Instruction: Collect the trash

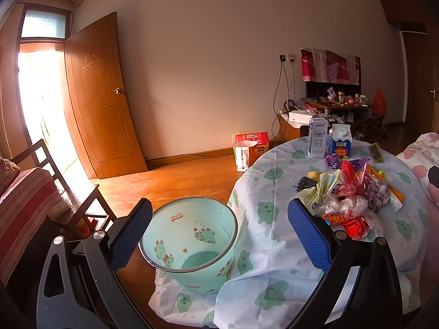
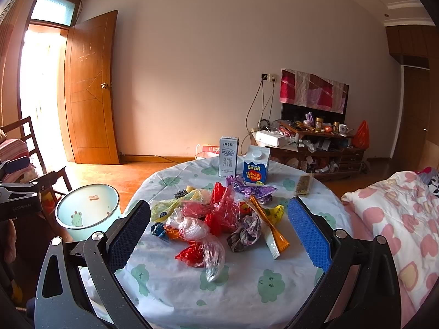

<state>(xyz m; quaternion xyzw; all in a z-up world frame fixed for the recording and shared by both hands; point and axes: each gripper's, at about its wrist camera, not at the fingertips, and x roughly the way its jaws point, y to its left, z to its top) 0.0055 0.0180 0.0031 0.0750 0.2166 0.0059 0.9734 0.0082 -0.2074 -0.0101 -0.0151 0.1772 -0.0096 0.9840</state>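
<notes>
Two cartons beyond the fingers: one milk carton (image 2: 228,156), one blue carton (image 2: 255,168). One bin (image 2: 88,211). One wrapper heap (image 2: 219,216) between fingers.

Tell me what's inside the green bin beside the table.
The green bin looks empty: only its printed frog lining and bare bottom show in the left wrist view. The near wall's inner face is hidden behind the rim, so a small scrap there can't be ruled out.

Glossy crinkled plastic wrappers (image 2: 216,219)
</notes>
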